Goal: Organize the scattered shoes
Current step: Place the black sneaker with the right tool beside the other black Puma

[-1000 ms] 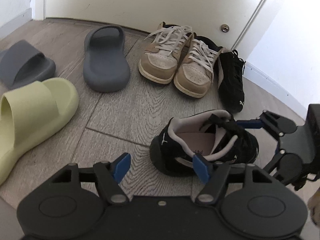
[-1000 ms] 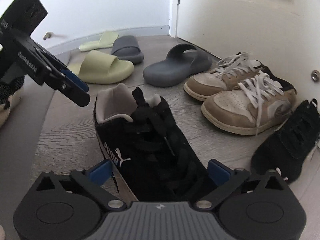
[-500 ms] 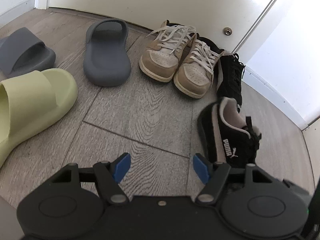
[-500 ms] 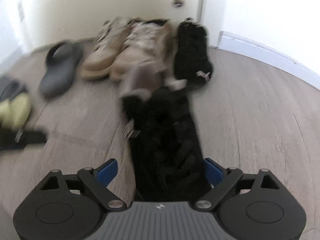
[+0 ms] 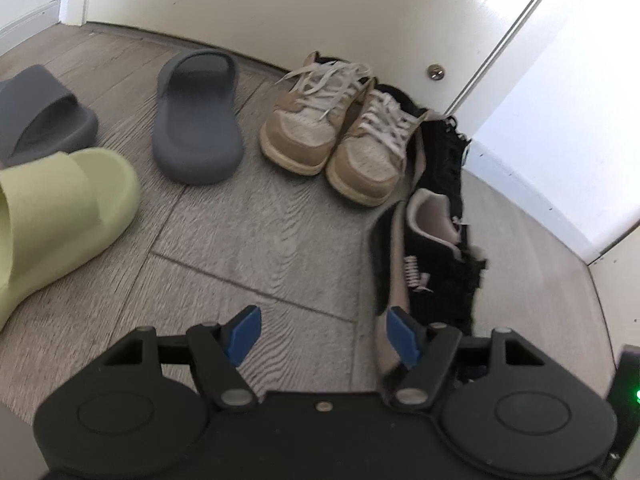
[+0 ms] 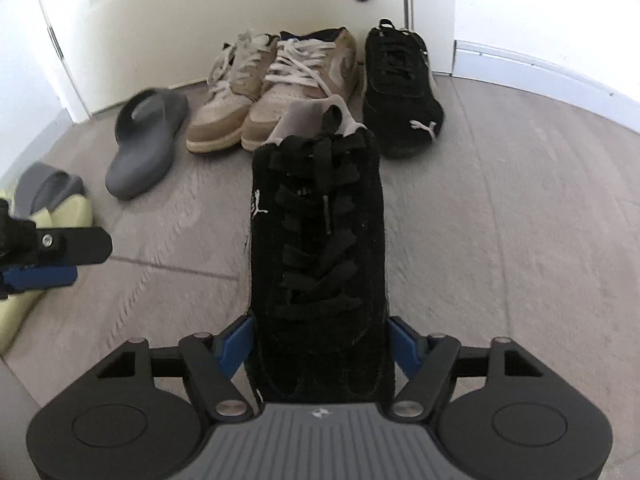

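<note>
While the toe of the black suede sneaker [image 6: 318, 248] disappears under the housing of the right gripper [image 6: 320, 346], its laces, grey lining and a small white cat logo on the side show clearly. The blue fingers [image 6: 234, 346] have just been closing and now sit against both flanks of the shoe, grasping it near the toe, heel pointing to 12 o'clock. Whether its sole rests on the wood-look floor [image 6: 500, 240] cannot be told. In the left wrist view the same shoe appears smeared and blurred at 4 o'clock, partly cut off behind that gripper's body.

Its mate, the second black sneaker [image 6: 400, 96], stands at 1 o'clock by the white door [image 6: 240, 8], just beside the pair of tan sneakers [image 6: 276, 88] with white laces. A grey slide [image 6: 146, 144] lies at 10 o'clock; another grey slide [image 5: 38, 116] and a pale green slide [image 5: 56, 216] are cut off at the frame edge.

The left gripper [image 5: 322, 334] hangs released, fingers apart over bare floor.
</note>
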`<state>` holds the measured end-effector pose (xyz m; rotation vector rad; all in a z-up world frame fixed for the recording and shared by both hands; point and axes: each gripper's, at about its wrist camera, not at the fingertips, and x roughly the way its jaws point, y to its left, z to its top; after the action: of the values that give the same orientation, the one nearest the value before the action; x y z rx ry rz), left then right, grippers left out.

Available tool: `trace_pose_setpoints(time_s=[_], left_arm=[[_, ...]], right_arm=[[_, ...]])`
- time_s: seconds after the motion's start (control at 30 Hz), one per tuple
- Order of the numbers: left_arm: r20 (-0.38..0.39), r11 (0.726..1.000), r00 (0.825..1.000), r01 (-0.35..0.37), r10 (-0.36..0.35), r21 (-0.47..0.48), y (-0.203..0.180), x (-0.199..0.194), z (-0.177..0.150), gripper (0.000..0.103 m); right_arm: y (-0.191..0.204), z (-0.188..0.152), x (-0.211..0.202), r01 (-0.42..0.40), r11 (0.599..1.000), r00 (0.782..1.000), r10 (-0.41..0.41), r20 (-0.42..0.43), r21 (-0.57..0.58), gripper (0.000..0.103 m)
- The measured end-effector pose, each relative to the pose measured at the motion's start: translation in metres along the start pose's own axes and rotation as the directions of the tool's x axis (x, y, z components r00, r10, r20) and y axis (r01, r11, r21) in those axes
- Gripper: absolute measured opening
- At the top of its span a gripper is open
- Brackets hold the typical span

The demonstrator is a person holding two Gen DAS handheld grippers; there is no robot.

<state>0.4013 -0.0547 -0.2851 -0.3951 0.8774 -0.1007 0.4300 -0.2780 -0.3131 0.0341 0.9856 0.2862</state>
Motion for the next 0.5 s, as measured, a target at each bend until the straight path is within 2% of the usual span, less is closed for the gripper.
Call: trace_pose_setpoints(time_s=[0.1, 0.13, 0.17, 0.2, 0.27, 0.3, 0.37, 0.43, 0.5], left_arm=[[0.019, 1.0, 1.0, -0.001, 0.001, -0.004, 0.001, -0.006, 0.005, 0.07], [0.026, 1.0, 1.0, 0.001, -0.001, -0.005, 0.002, -0.007, 0.008, 0.07], [0.032, 1.0, 0.999, 0.003, -0.003, -0.005, 0.002, -0.008, 0.009, 0.07], [0.036, 1.0, 0.999, 0.002, -0.002, -0.003, 0.002, -0.008, 0.01, 0.071], [0.056, 1.0, 0.998, -0.012, 0.012, -0.004, 0.002, -0.002, 0.014, 0.071], [0.063, 0.999, 0.997, -0.032, 0.032, -0.013, 0.002, 0.003, 0.016, 0.072], [0.064, 0.998, 0.996, -0.06, 0.062, -0.038, 0.003, 0.016, 0.021, 0.071], [0.065, 0.996, 0.994, -0.086, 0.088, -0.04, 0.002, 0.026, 0.027, 0.072], [0.07, 0.994, 0.992, -0.106, 0.108, -0.03, 0.0, 0.032, 0.032, 0.072]], right_arm=[[-0.017, 0.011, -0.006, -0.088, 0.996, 0.996, 0.088, 0.026, 0.01, 0.082], [-0.031, 0.015, -0.014, -0.111, 0.993, 0.992, 0.109, 0.063, 0.041, 0.084], [-0.048, 0.019, -0.024, -0.117, 0.989, 0.987, 0.106, 0.117, 0.086, 0.091], [-0.061, 0.023, -0.03, -0.098, 0.987, 0.984, 0.077, 0.163, 0.124, 0.097], [-0.078, 0.032, -0.032, -0.059, 0.983, 0.974, 0.018, 0.225, 0.175, 0.098], [-0.092, 0.042, -0.028, -0.028, 0.979, 0.962, -0.027, 0.27, 0.201, 0.098], [-0.103, 0.056, -0.014, -0.005, 0.983, 0.949, -0.054, 0.311, 0.186, 0.098], [-0.104, 0.077, 0.014, 0.083, 0.989, 0.942, -0.118, 0.314, 0.121, 0.098], [-0.098, 0.095, 0.037, 0.141, 0.989, 0.935, -0.148, 0.322, 0.043, 0.098]])
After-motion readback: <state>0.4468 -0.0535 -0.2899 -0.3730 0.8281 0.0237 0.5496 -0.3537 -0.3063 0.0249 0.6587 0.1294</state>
